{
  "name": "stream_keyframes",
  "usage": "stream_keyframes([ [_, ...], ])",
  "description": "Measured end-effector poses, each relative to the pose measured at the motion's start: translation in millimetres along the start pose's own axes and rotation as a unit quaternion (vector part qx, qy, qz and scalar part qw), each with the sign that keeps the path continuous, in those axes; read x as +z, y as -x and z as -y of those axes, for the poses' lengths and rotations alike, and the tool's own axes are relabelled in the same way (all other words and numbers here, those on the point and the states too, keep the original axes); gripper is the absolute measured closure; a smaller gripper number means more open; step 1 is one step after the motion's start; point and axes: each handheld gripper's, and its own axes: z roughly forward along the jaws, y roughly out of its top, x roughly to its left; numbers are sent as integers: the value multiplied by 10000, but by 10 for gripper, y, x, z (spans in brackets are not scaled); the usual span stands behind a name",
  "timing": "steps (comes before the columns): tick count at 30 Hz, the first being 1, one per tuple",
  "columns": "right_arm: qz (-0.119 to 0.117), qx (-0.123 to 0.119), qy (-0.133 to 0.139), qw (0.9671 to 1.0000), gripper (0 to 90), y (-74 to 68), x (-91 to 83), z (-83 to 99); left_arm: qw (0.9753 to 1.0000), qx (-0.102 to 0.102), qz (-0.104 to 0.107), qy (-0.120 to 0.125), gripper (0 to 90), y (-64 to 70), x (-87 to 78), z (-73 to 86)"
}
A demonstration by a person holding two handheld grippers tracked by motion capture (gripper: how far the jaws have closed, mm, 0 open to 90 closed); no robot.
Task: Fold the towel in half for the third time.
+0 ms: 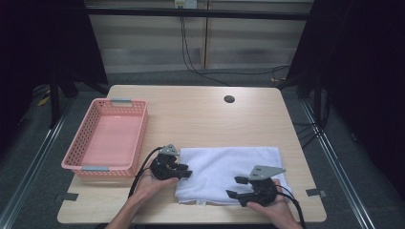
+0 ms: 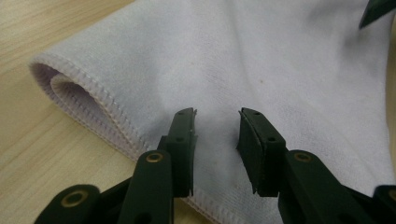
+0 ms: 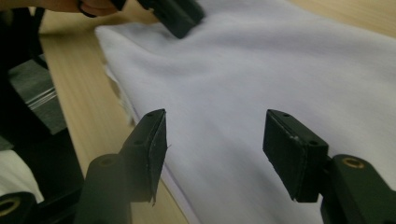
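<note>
A folded white towel [image 1: 229, 169] lies flat on the wooden table [image 1: 200, 114], near its front edge. My left gripper [image 1: 185, 171] sits at the towel's left edge, open, its jaws over the stitched hem. In the left gripper view the towel [image 2: 243, 70] shows its folded layers at the left, and my left gripper [image 2: 217, 135] holds nothing. My right gripper [image 1: 236, 187] hovers over the towel's front right part, open wide. In the right gripper view the towel [image 3: 261, 84] runs beneath my right gripper [image 3: 212, 142], with the other gripper [image 3: 177, 16] at the far end.
An empty pink plastic basket [image 1: 90, 164] stands at the table's left side. A round cable hole [image 1: 229, 99] sits near the far edge. Bare table lies between the basket and the towel and across the far half.
</note>
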Motion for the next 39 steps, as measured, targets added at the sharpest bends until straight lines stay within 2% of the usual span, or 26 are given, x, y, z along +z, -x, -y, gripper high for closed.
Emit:
stream_keyframes([
  [4, -349, -183, -194, 9990, 362, -108, 311, -159, 9999, -69, 108, 24, 659, -36, 7, -5],
  [5, -399, -184, -233, 9988, 352, -125, 377, -203, 9999, -69, 108, 24, 659, -36, 7, -5],
  [6, -523, -154, -211, 9983, 349, -138, 455, -258, 9996, -173, 195, 50, 651, -55, 3, -3],
  [9, -748, -127, -282, 9967, 322, -160, 637, -384, 9994, -226, 257, 51, 622, -66, -17, -18],
  [10, -836, -164, -325, 9958, 313, -177, 705, -429, 9996, -198, 204, 72, 610, -69, -34, -36],
  [12, -1029, -207, -382, 9937, 331, -228, 824, -504, 9994, -220, 73, 245, 588, -92, -77, -90],
  [13, -1129, -302, -391, 9924, 331, -266, 886, -539, 9990, -256, 49, 350, 581, -106, -90, -107],
  [15, -1177, -422, -494, 9909, 334, -327, 948, -590, 9984, -351, 19, 437, 575, -158, -115, -156],
  [17, -1299, -486, -400, 9895, 365, -377, 972, -634, 9980, -353, -1, 518, 564, -189, -127, -188],
  [18, -1291, -592, -427, 9889, 384, -410, 991, -646, 9978, -372, -3, 548, 553, -191, -126, -188],
  [21, -1263, -674, -479, 9885, 370, -448, 1075, -609, 9981, -388, -51, 479, 541, -187, -113, -170],
  [26, -1083, -942, -580, 9879, 275, -523, 1155, -514, 9975, -426, -102, 551, 520, -190, -130, -169],
  [29, -918, -1180, -664, 9865, 280, -575, 1175, -484, 9975, -446, -121, 529, 502, -208, -127, -168],
  [31, -756, -1494, -708, 9833, 293, -610, 1182, -470, 9972, -485, -187, 539, 485, -222, -137, -169],
  [32, -634, -1644, -721, 9817, 332, -622, 1184, -467, 9971, -481, -201, 552, 479, -230, -143, -172],
  [34, -476, -1743, -710, 9810, 426, -625, 1176, -464, 9963, -535, -261, 617, 476, -257, -165, -170],
  [36, -386, -1680, -645, 9829, 576, -582, 1161, -465, 9951, -603, -338, 712, 471, -307, -178, -167],
  [37, -357, -1704, -629, 9827, 617, -557, 1158, -469, 9940, -677, -382, 771, 469, -333, -177, -168],
  [39, -343, -1471, -612, 9866, 669, -529, 1153, -473, 9938, -711, -448, 723, 459, -396, -184, -186],
])
